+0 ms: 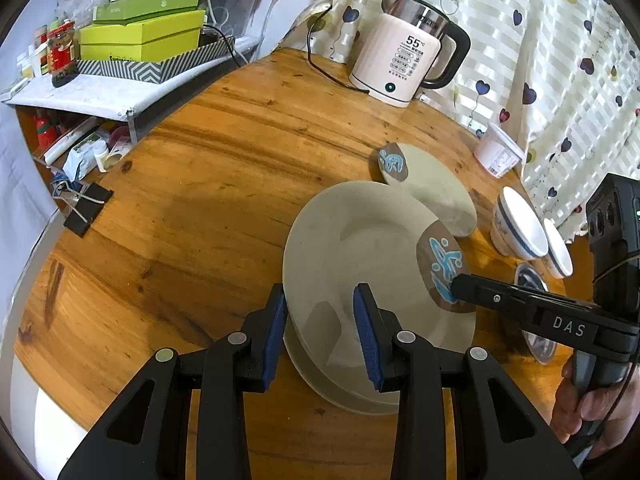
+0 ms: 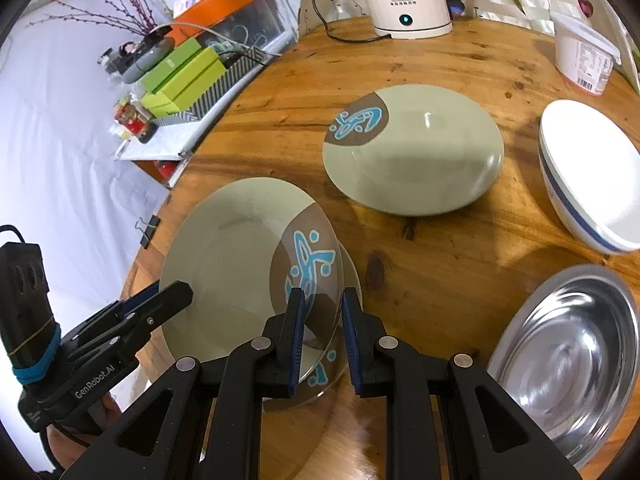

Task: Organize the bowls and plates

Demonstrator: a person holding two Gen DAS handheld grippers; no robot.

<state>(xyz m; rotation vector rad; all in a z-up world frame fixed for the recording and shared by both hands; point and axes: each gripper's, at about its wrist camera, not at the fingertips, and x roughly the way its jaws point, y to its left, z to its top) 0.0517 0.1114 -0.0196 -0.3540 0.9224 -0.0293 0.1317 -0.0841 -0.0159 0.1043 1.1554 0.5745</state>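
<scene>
A green plate with a brown and blue patch sits tilted on top of a second like plate near the table's front. My left gripper straddles the top plate's near rim, jaws a little apart. My right gripper straddles the same plate's patterned rim; it shows at the right in the left wrist view. A third green plate lies farther back. White bowls with a blue band and a steel plate stand at the right.
A white kettle with its cord stands at the back of the round wooden table. A white tub sits by the curtain. A shelf with green boxes is at the left, binder clips at the table's left edge.
</scene>
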